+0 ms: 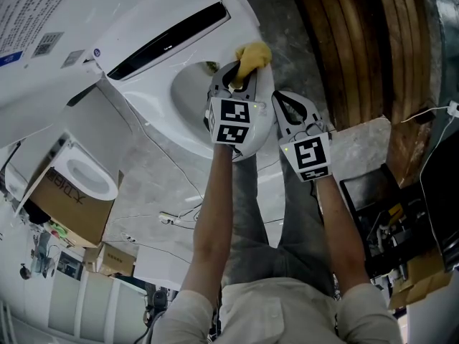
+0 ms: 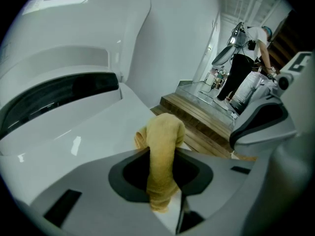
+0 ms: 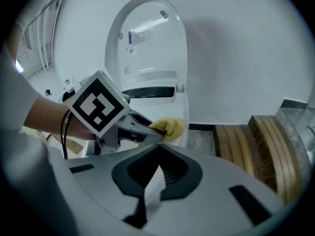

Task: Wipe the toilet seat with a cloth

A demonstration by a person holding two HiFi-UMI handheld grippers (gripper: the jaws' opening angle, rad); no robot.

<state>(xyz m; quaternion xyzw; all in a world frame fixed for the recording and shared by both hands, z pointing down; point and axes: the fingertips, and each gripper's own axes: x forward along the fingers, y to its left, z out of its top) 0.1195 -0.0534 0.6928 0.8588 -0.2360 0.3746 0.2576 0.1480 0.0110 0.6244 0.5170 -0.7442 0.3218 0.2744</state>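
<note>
My left gripper has its fingers clamped on the yellow cloth. The cloth bunches out past the tips at the upper centre of the head view, against the rim of the white toilet seat. The lid stands raised at the upper left. My right gripper sits just beside the left one, to its lower right, with its fingers closed on nothing.

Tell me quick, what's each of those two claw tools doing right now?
Left gripper: closed on the yellow cloth.
Right gripper: closed, holding nothing.
</note>
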